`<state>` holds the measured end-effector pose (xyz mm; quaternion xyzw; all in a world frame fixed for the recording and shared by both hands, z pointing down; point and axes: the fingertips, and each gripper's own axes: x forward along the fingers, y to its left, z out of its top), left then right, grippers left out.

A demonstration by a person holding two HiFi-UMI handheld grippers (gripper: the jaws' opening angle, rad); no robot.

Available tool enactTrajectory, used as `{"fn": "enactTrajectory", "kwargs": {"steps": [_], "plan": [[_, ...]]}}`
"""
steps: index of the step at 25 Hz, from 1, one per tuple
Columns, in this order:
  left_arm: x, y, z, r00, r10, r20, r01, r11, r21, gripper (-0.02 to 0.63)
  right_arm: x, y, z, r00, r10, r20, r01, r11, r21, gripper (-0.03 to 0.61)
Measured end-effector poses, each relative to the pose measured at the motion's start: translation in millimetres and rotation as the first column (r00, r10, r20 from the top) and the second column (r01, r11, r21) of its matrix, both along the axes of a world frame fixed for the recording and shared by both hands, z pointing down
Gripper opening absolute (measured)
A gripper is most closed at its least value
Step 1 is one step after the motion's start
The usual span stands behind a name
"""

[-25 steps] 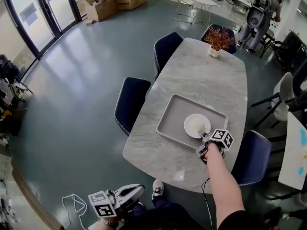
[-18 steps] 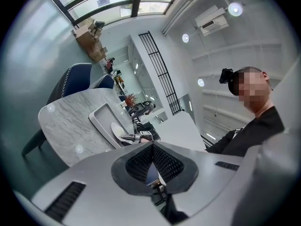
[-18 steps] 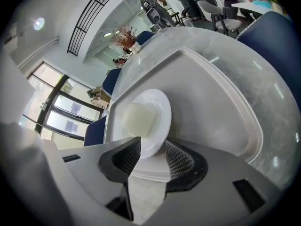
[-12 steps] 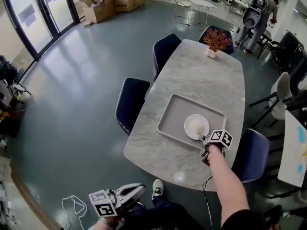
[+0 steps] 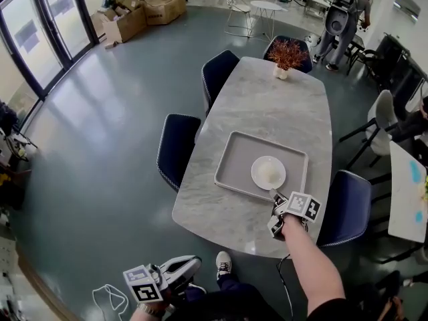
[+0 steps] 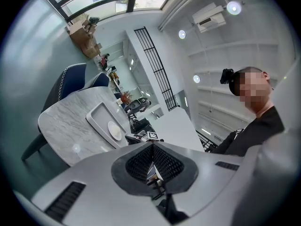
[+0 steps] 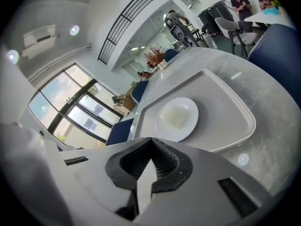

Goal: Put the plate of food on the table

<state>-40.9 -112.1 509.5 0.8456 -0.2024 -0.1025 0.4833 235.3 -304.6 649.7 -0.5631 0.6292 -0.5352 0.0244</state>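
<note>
Now right gripper (image 5: pixel 274 198) angled down near plate (image 5: pixel 268 172) — jaws just closed, empty; left gripper (image 5: pixel 194 266) level, jaws shut.

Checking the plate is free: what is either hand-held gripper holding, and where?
Nothing. The right hand-held gripper has just closed empty, clear of the plate on the tray; the left hand-held gripper is shut, empty.

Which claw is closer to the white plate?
Right. The right claw is at the near edge of the tray, a short way from the plate. The left claw is far off, low beside the person, off the table.
</note>
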Motion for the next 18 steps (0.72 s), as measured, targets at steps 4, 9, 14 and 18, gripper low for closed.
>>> {"fn": "enactTrajectory", "kwargs": {"steps": [4, 9, 14, 18], "plan": [[-3, 5, -3, 0.998, 0.067, 0.002, -0.067, 0.998, 0.01, 0.005, -39, 32, -31, 0.997, -0.026, 0.073, 0.017, 0.992, 0.122, 0.006], [-4, 18, -10, 0.987, 0.158, -0.002, -0.158, 0.987, 0.033, 0.006, -84, 97, -58, 0.993, -0.062, 0.098, 0.043, 0.983, 0.179, 0.006], [-23, 35, -21, 0.973, 0.231, -0.002, -0.23, 0.971, 0.067, 0.005, -138, 164, -80, 0.991, -0.09, 0.1, 0.068, 0.976, 0.209, 0.006], [-45, 54, -22, 0.958, 0.286, 0.018, -0.287, 0.954, 0.084, 0.005, -185, 208, -103, 0.988, -0.125, 0.096, 0.096, 0.961, 0.259, 0.006]]}}
